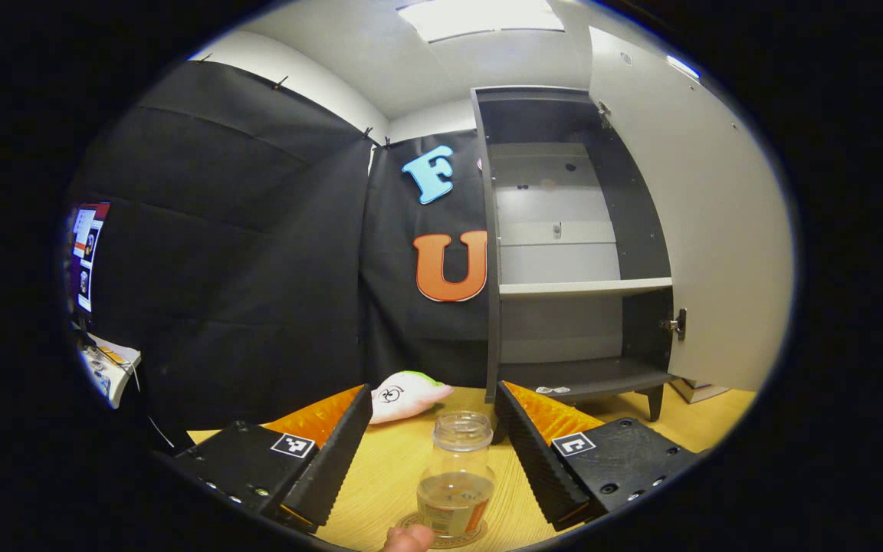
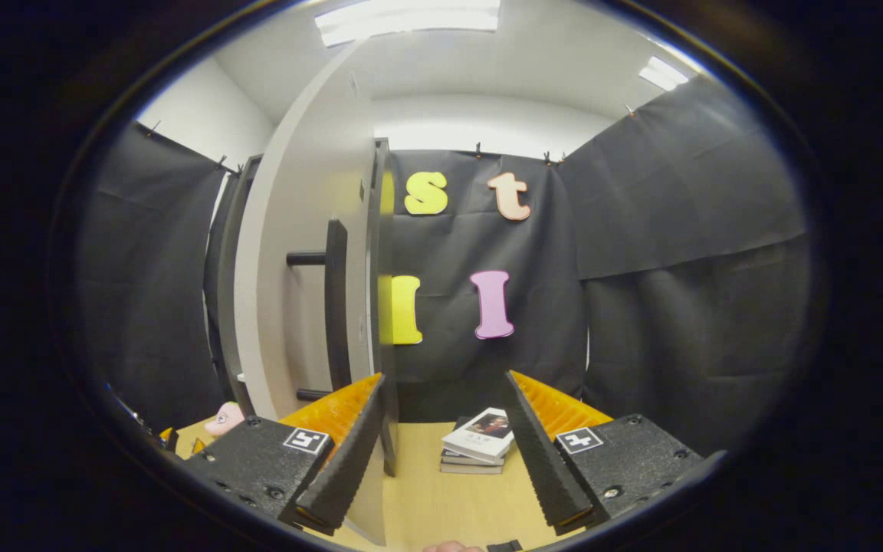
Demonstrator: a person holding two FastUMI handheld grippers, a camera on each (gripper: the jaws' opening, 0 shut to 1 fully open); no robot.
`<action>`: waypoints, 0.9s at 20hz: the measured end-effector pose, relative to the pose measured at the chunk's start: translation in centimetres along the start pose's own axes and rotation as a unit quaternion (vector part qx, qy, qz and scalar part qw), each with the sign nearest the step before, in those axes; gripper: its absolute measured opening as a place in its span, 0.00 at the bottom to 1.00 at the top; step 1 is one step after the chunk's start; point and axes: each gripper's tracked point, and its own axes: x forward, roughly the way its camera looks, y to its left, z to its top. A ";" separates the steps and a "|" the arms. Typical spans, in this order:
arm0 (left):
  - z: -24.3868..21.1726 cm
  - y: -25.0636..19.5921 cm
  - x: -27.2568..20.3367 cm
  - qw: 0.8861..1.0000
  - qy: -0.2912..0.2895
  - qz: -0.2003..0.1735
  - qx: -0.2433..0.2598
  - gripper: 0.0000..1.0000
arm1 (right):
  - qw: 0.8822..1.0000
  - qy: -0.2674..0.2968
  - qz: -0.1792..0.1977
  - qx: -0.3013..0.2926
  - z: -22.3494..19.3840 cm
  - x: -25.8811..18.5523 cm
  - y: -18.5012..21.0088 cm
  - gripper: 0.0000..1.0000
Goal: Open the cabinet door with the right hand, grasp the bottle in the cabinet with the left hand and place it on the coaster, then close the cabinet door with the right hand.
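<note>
Right, the biggest thing in front of me is the cabinet, standing open on the wooden table. In the left gripper view I can see straight into it: dark side walls, a pale back panel and one light shelf across the middle, with the bottom board bare apart from a small sticker. Its door is swung wide to the right of the opening, hanging on a metal hinge. In the right gripper view I see the same door nearly edge-on, very close, with its long black handle standing off the face on two pegs.

My left gripper is wide open, fingers well apart, holding nothing. The bottle stands upright between them, touching neither finger. It is a clear jar with a little liquid in the bottom and an orange label, and it sits on the round coaster, whose rim peeks out beneath it. A fingertip shows at the lower edge just beside the coaster.

My right gripper is equally wide open and empty. Its left-hand finger sits just beside the door's lower edge; I cannot tell whether they touch.

Beyond it a small stack of books lies on the table. A pink and green soft toy lies left of the cabinet's foot.
</note>
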 end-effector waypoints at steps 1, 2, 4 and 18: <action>1.0 0.2 0.0 1.000 0.001 0.001 0.002 0.96 | 1.000 -0.001 0.002 0.001 0.0 0.0 0.0 0.93; 2.2 0.5 0.1 1.000 0.002 0.003 0.004 0.96 | 1.000 0.000 0.004 0.003 -0.2 0.1 0.0 0.93; 4.5 0.2 0.8 1.000 0.006 -0.009 -0.003 0.96 | 1.000 -0.002 0.008 0.009 -0.3 0.2 0.0 0.93; 13.4 -3.3 1.7 0.994 0.058 -0.077 -0.050 0.95 | 0.997 -0.037 -0.062 0.026 -0.4 0.7 -5.4 0.98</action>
